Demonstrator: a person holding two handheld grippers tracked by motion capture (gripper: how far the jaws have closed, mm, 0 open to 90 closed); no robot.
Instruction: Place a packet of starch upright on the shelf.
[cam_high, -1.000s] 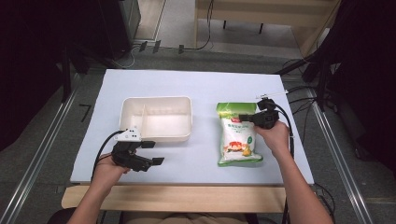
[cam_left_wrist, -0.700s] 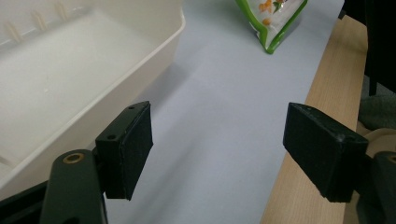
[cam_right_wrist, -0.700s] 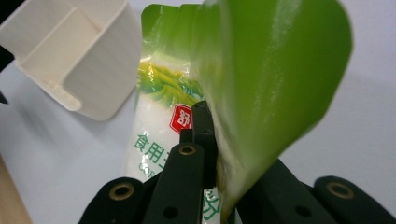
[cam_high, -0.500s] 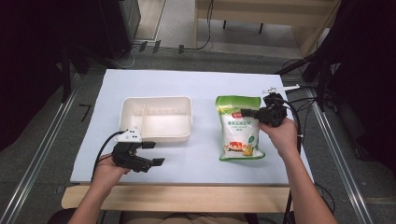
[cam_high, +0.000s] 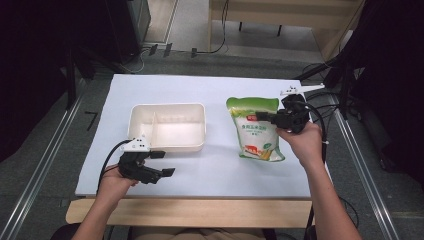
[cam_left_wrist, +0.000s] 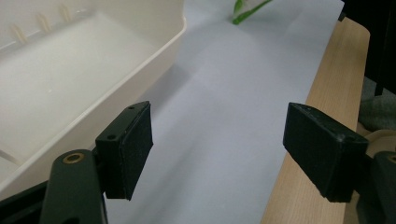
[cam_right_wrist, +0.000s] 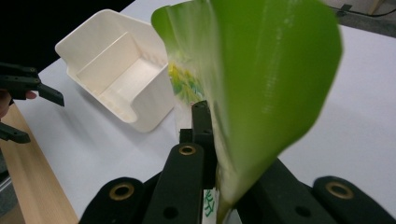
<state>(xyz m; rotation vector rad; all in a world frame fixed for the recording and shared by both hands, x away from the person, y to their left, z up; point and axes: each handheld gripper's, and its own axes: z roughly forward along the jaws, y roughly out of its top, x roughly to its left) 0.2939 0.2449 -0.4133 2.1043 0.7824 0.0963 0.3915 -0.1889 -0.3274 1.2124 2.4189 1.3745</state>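
Now right claw clamping green bag, long axis upright, left claw wide

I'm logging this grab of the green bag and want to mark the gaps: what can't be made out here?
- Green bag, high view: label print too small to read.
- Green bag, right gripper view: blurred, label mostly curled away; one of the right gripper fingers sits behind it.
- White tray, left gripper view: cut off by the frame edge.
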